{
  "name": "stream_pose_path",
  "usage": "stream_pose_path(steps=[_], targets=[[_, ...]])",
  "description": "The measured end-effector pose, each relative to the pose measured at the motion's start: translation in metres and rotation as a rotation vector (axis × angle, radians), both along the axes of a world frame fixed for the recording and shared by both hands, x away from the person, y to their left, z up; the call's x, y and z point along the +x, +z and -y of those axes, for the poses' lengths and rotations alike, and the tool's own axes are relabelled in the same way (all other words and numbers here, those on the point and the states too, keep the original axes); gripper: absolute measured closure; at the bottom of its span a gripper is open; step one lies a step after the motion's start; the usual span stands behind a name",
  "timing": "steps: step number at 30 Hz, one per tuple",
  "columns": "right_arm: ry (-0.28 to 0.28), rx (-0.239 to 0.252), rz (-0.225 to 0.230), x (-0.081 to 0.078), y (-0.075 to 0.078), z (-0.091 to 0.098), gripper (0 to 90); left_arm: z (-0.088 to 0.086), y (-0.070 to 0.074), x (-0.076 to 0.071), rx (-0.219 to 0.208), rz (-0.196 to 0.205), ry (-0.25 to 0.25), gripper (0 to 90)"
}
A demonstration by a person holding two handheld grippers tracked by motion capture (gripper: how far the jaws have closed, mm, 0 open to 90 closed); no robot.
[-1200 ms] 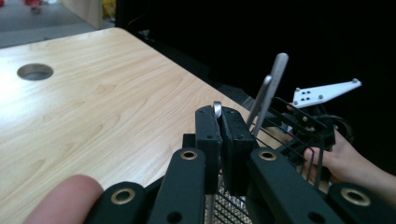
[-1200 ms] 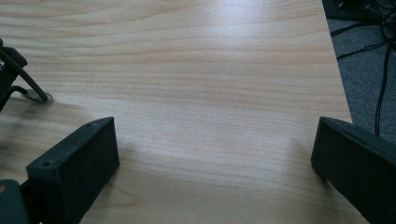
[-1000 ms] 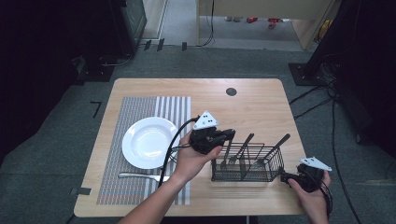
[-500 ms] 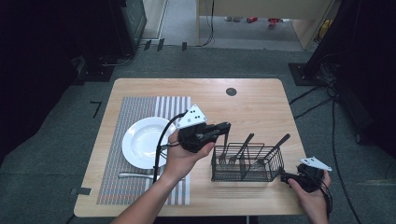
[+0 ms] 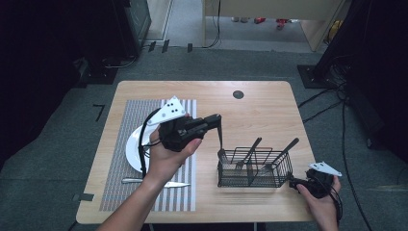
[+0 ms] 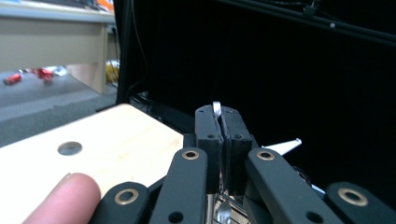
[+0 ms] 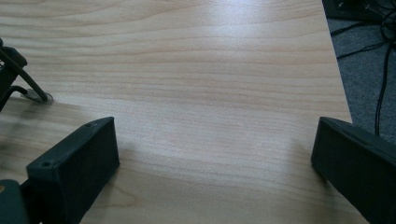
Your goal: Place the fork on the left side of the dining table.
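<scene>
My left gripper point(image 5: 216, 118) hovers above the left end of a black wire cutlery basket point(image 5: 255, 179), shut on the top of a thin dark-handled utensil point(image 5: 221, 139). The utensil hangs straight down, its silvery head at the basket's left rim. In the left gripper view the jaws point(image 6: 222, 122) are pressed together on a thin metal strip point(image 6: 216, 108). Two more utensils point(image 5: 248, 153) lean in the basket. My right gripper point(image 5: 299, 185) rests low by the basket's right end, near the table's front right corner. Its jaws point(image 7: 215, 149) stand wide open over bare wood.
A white plate point(image 5: 133, 150) lies on a striped grey placemat point(image 5: 122, 192) at the left, partly hidden by the left hand. A knife point(image 5: 159, 182) lies in front of the plate. A dark round hole point(image 5: 238, 94) marks the wooden table point(image 5: 260, 115) at the back.
My left gripper has risen and drifted left from the basket, drawing the utensil up with it. The right gripper has stayed in place.
</scene>
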State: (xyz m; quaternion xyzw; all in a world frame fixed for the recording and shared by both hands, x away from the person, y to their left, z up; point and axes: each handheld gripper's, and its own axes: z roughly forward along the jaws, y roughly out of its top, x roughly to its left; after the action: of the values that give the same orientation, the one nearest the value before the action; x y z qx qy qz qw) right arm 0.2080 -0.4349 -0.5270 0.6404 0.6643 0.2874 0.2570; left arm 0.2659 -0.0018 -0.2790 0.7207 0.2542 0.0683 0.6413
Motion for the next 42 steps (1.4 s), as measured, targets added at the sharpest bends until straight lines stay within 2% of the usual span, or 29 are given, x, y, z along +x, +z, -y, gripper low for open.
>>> stream_pose_path(steps=[5,8,11,22,27,32,42], targets=[[0.0,0.0,0.0,0.0,0.0,0.0,0.7,-0.016,0.008,-0.004,-0.031,0.023,0.025,89.3],[0.0,0.0,-0.001,0.0,0.0,0.0,0.7,-0.023,0.007,-0.004,-0.031,0.024,0.043,89.4],[0.0,0.0,0.0,0.0,0.0,0.0,0.7,-0.031,0.005,-0.002,-0.027,0.022,0.062,89.4],[-0.001,0.001,0.0,0.0,0.0,0.0,0.7,-0.069,-0.008,0.009,-0.059,-0.004,0.169,89.4],[-0.001,0.0,0.0,0.0,0.0,0.0,0.7,-0.085,-0.014,0.014,-0.038,0.009,0.24,89.4],[-0.001,0.001,0.0,0.0,0.0,0.0,0.7,-0.098,-0.025,0.023,-0.044,-0.007,0.295,89.4],[-0.001,0.0,-0.001,0.0,0.0,0.0,0.7,-0.117,-0.062,0.044,-0.071,-0.082,0.403,89.4]])
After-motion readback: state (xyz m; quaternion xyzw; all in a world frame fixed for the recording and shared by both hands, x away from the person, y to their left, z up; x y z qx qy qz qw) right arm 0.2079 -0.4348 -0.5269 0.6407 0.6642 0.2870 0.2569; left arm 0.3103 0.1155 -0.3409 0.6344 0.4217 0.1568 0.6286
